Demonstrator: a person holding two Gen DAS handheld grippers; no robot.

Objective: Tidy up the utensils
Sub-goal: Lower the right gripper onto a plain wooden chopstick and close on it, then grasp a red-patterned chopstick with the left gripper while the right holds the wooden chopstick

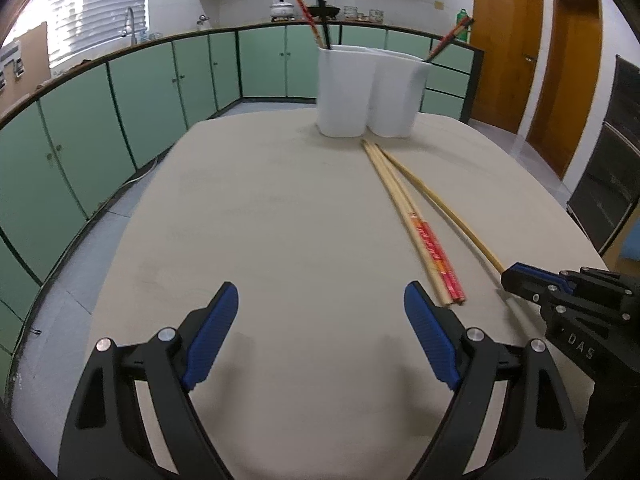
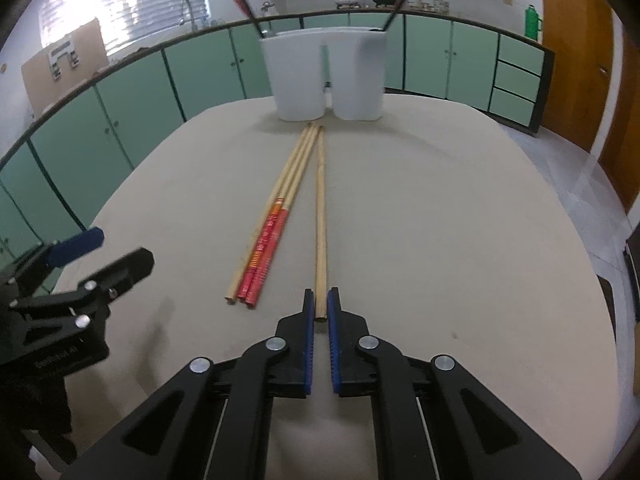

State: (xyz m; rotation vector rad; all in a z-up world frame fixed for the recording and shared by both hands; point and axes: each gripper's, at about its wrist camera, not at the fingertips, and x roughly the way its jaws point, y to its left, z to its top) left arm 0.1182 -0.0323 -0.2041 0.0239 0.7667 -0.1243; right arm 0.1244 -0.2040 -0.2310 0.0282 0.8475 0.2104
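Note:
A white two-compartment holder (image 1: 370, 90) (image 2: 326, 74) stands at the table's far side with dark and red chopsticks upright in it. Three chopsticks (image 1: 416, 226) (image 2: 276, 216), two red-ended and one plain, lie together on the table. A separate plain wooden chopstick (image 1: 444, 206) (image 2: 320, 224) lies beside them. My right gripper (image 2: 319, 304) (image 1: 516, 278) is shut on the near end of this plain chopstick, which rests on the table. My left gripper (image 1: 320, 308) (image 2: 108, 248) is open and empty, low over the table left of the chopsticks.
The beige table (image 1: 260, 220) ends in a rounded edge on all sides. Green cabinets (image 1: 120, 100) run along the back and left. Wooden doors (image 1: 560, 72) stand to the right.

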